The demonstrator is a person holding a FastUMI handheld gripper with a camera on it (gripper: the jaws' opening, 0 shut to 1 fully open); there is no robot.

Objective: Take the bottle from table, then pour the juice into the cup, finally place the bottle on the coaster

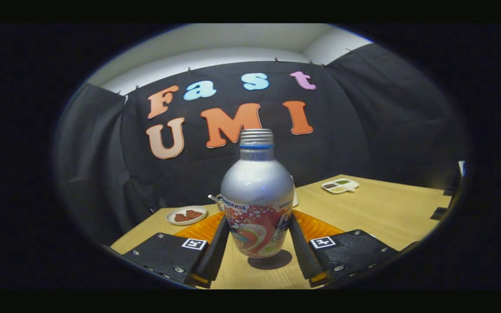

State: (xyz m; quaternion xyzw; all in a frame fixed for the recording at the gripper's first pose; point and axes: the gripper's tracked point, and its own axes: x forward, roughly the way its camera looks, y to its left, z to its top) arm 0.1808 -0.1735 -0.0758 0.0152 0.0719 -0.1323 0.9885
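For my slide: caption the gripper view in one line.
Claw shut on the capless bottle, lifted above the wooden table, orange coaster behind.

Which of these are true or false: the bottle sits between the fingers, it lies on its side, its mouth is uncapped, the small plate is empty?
1. The bottle sits between the fingers. True.
2. It lies on its side. False: it is upright.
3. Its mouth is uncapped. True: bare threads show.
4. The small plate is empty. False: it holds brown pieces.
5. The table is glass. False: it looks wooden.
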